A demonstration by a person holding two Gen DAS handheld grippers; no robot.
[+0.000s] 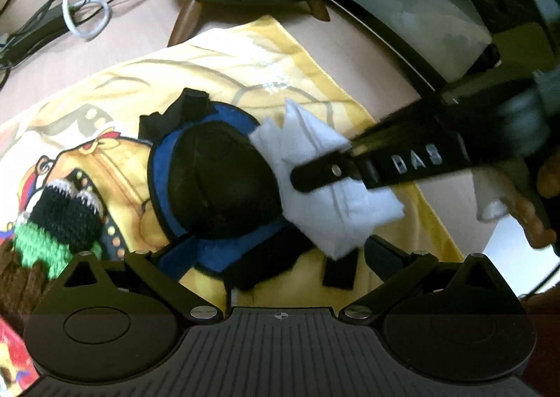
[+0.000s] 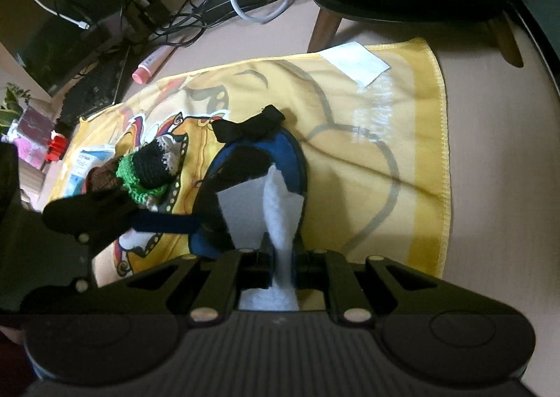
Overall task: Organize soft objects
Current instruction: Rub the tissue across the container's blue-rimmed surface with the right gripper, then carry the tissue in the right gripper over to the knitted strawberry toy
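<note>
Beige tabletop (image 2: 490, 159), tangled cables (image 2: 196, 1) upper left; glossy yellow printed cloth (image 2: 395, 138) centre. Right gripper (image 2: 281, 257) pinching fluffy white fabric (image 2: 283, 215); left gripper (image 1: 269, 257) spread.

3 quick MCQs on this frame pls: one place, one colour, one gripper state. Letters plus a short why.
1. Where does the crocheted toy lie?
A. on the yellow printed cloth
B. on the dark stool
C. among the cables

2. What colour is the rim of the eye mask?
A. red
B. blue
C. white

3. What is the right hand-held gripper doing?
A. open, holding nothing
B. shut on the crocheted toy
C. shut on the white cloth

Answers:
1 A, the toy sits on the cloth's printed part.
2 B, a blue border rings the dark centre.
3 C, the right wrist view shows white fabric pinched between its fingers.
</note>
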